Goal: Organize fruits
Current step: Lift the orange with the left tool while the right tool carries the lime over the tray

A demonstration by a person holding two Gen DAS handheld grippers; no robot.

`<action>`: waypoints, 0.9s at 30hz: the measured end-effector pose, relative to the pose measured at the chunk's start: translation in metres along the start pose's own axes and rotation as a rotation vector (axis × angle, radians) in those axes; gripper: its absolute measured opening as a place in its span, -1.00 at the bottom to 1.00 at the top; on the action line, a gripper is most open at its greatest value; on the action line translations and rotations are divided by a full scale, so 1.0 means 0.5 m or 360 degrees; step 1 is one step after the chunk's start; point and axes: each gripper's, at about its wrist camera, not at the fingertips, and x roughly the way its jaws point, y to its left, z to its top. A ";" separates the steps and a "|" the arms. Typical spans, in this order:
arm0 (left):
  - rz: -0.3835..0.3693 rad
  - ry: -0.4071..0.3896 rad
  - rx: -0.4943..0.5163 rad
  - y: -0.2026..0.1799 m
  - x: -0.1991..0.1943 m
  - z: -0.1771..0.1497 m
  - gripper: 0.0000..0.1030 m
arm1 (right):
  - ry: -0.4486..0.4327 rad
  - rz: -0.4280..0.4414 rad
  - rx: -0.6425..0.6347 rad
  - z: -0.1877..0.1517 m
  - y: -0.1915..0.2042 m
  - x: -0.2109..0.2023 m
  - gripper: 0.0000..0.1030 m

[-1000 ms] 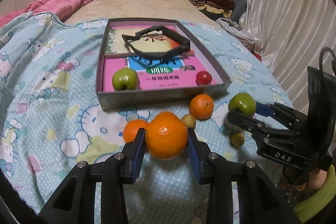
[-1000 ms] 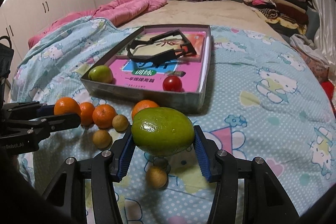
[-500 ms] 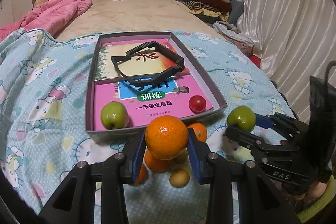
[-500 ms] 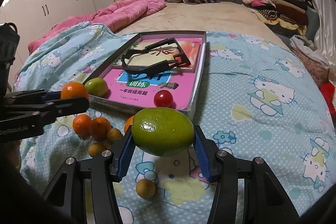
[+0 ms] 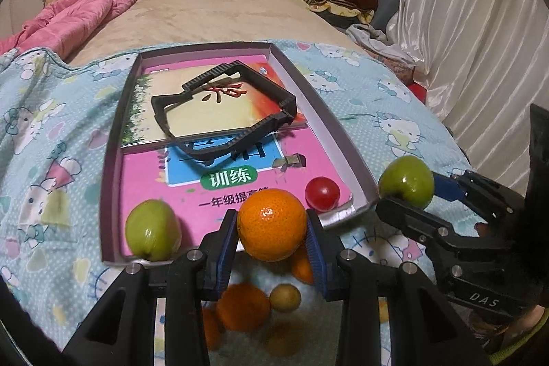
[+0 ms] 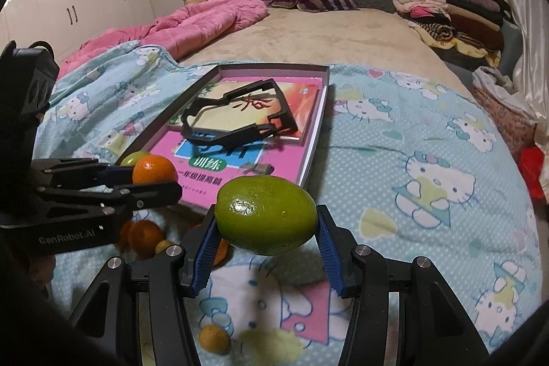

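My left gripper (image 5: 272, 230) is shut on an orange (image 5: 272, 223) and holds it in the air over the near edge of the grey box (image 5: 343, 139). My right gripper (image 6: 266, 223) is shut on a green fruit (image 6: 266, 215), raised near the box's front right corner; it also shows in the left wrist view (image 5: 406, 182). Inside the box lie a green apple (image 5: 152, 228) and a small red fruit (image 5: 322, 192). Loose oranges (image 5: 243, 307) and small yellow-brown fruits (image 5: 284, 297) lie on the blanket below.
The box holds pink books (image 5: 144, 167) and a black plastic frame (image 5: 223, 112). The blue cartoon blanket (image 6: 429, 160) covers the bed. A pink quilt (image 6: 192, 23) and stacked clothes (image 6: 446, 9) lie at the far end. A white curtain (image 5: 480, 23) hangs at the right.
Both grippers have risen and moved forward toward the box, each carrying its fruit. The loose fruits on the blanket now lie beneath them.
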 end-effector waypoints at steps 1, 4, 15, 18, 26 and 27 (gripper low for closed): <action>0.0004 0.0004 0.0001 0.000 0.004 0.002 -0.26 | -0.0002 0.0002 0.0000 0.006 -0.002 0.003 0.06; 0.0025 0.0019 0.0007 0.002 0.017 0.007 -0.26 | -0.0003 0.0002 -0.0003 0.019 -0.004 0.011 0.06; 0.0091 0.0047 -0.0026 0.030 0.040 0.001 -0.25 | 0.0019 -0.0017 -0.0078 0.055 0.006 0.045 0.07; 0.0112 0.0045 -0.0036 0.041 0.041 0.000 -0.25 | 0.0025 -0.0019 -0.0103 0.068 0.014 0.055 0.07; 0.0169 0.0044 -0.0059 0.070 0.040 -0.003 -0.25 | 0.0068 0.0043 -0.0139 0.102 0.034 0.099 0.07; 0.0164 0.0044 -0.0065 0.074 0.040 -0.003 -0.25 | 0.0078 0.0048 -0.0147 0.106 0.038 0.105 0.07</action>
